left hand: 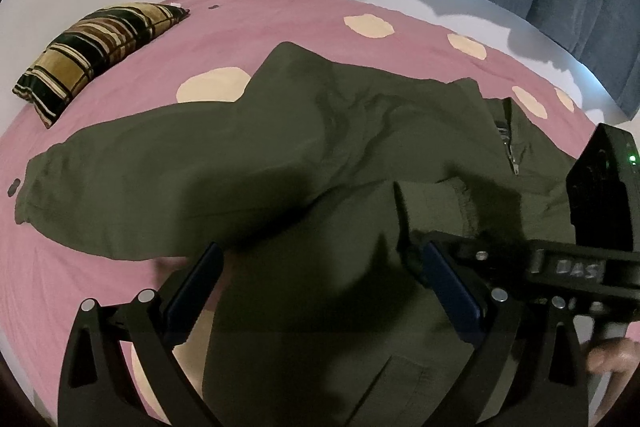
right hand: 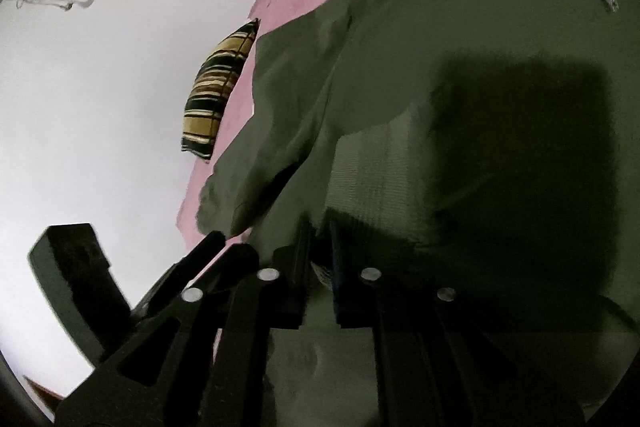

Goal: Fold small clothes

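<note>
so the green jacket [left hand: 304, 147] is spread on the pink bedspread [left hand: 100, 259], one sleeve [left hand: 436, 203] folded across its front. My right gripper [right hand: 320, 247] sits at that ribbed cuff, jaws barely parted – can't tell if the pads pinch it. Left gripper [left hand: 320, 267] hovers wide open over the body – I'd pin the fabric there so the fold doesn't drag

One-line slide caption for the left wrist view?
Left tool open over a green jacket on a pink bedsheet, right tool alongside.
</note>
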A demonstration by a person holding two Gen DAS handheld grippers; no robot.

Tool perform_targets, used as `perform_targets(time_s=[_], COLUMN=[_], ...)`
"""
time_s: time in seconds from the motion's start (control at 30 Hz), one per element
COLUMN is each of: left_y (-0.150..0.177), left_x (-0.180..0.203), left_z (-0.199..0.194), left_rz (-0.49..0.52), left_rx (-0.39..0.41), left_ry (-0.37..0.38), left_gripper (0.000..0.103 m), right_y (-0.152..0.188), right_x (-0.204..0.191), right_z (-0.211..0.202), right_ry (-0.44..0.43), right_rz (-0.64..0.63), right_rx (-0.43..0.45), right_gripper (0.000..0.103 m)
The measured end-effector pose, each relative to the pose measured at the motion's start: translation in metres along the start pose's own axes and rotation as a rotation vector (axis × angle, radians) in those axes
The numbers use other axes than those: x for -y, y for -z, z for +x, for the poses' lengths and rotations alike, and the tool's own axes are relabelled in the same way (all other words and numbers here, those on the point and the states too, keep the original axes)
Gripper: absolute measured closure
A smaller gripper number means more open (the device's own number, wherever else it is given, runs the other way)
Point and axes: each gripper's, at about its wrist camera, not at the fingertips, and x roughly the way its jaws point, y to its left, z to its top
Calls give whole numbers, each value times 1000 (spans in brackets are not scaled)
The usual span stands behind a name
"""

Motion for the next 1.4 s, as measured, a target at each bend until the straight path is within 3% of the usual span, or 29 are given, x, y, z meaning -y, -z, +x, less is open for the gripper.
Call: perform_targets(time_s=[0.07,0.13,0.23,0.37,0.43,0.5,0.6,0.63,0.67,0.7,0.73,0.87,1.03,1.13,1.2,1.3,1.4], left_y=[1,1,2,3,4,5,7,7,7,7,7,7,7,8,8,7,7], left_x=[0,1,3,6,8,10,11,12,12,12,12,13,9,0,-9,-17,-30], left_z=[1,2,4,3,3,4,5,5,5,5,5,6,7,7,5,1,-7], left_rz=[1,4,7,16,21,23,26,28,29,30,30,28,6,-29,-59,-82,-119], left_rx=[-3,-5,-11,-5,-1,-7,-15,-14,-12,-10,-11,-12,-20,-25,-25,-18,-1], left_ry=[3,5,12,19,20,21,19,18,18,17,17,15,18,13,18,33,58], left_gripper=[4,4,4,4,4,4,4,4,4,4,4,4,4,4,4,4,4], right_y=[2,6,16,28,38,47,54,56,58,59,60,65,70,78,84,86,86], right_x=[-1,-6,1,53,97,134,171,178,185,187,188,193,184,169,149,119,102], right_z=[-12,-44,-121,-223,-274,-304,-311,-309,-305,-301,-298,-293,-290,-309,-319,-321,-306], right_ry=[-7,34,94,222,326,371,377,364,359,368,381,386,371,394,436,446,409], right_rz=[-8,-62,-117,-24,100,201,282,291,290,280,270,249,235,218,174,90,37], right_rx=[1,56,198,403,516,574,526,504,477,460,441,436,459,534,603,656,642], right_gripper=[70,47,36,32,32,32,32,36,45,71,82,87,82,78,70,51,50])
